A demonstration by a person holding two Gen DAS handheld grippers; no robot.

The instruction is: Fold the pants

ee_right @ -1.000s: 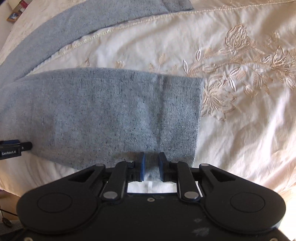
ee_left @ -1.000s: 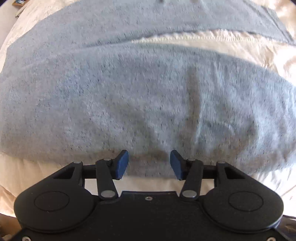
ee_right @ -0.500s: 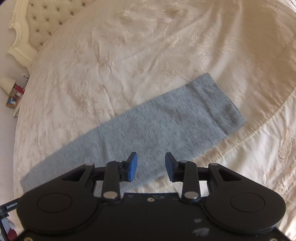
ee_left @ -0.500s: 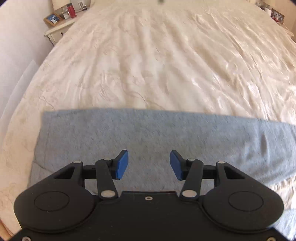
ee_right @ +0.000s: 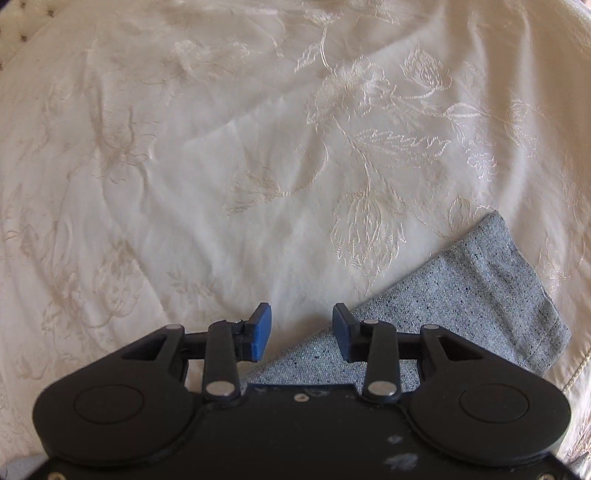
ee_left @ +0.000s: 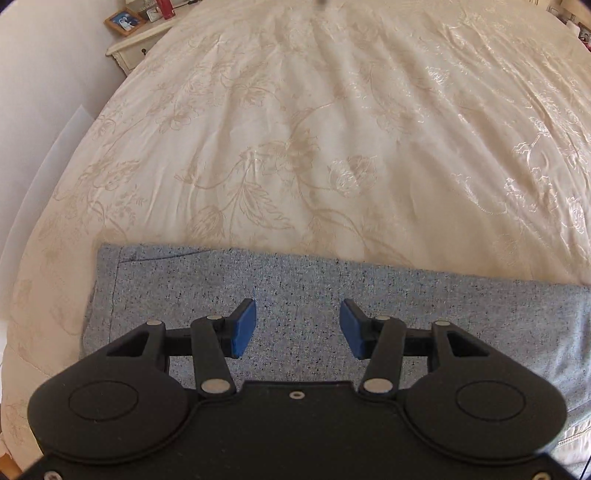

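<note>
The work surface is a bed (ee_left: 332,147) covered with a cream bedspread embroidered in a floral pattern; its broad, flat area gives the garment room to lie fully spread. At the far left in the left wrist view, a bedside cabinet (ee_left: 133,51) stands against the wall and carries a framed photograph (ee_left: 123,21) (neither bears on the task).

The pants (ee_left: 295,288), in speckled grey fabric, lie flat on the near part of the bed. In the left wrist view they form a straight band running from a stitched, squared end at the left across to the right edge of the picture. The far edge is clean and even, which suggests the legs are laid one over the other so that the next fold has a uniform strip to work with.

The left gripper (ee_left: 297,328) hovers above this band, its jaws standing wide apart with nothing between them; the pads show no contact with the cloth.

In the right wrist view, the leg end with its hem (ee_right: 491,288) lies diagonally at the lower right, flat on the bedspread beside a corded seam. The right gripper (ee_right: 302,332) points steeply down over the upper edge of the leg, jaws apart and holding nothing, the left pad over bare bedspread and the right pad over fabric.

With both grippers empty, the likely state is between folds (a judgement only): the garment is released so that it settles flat before a new grasp.
</note>
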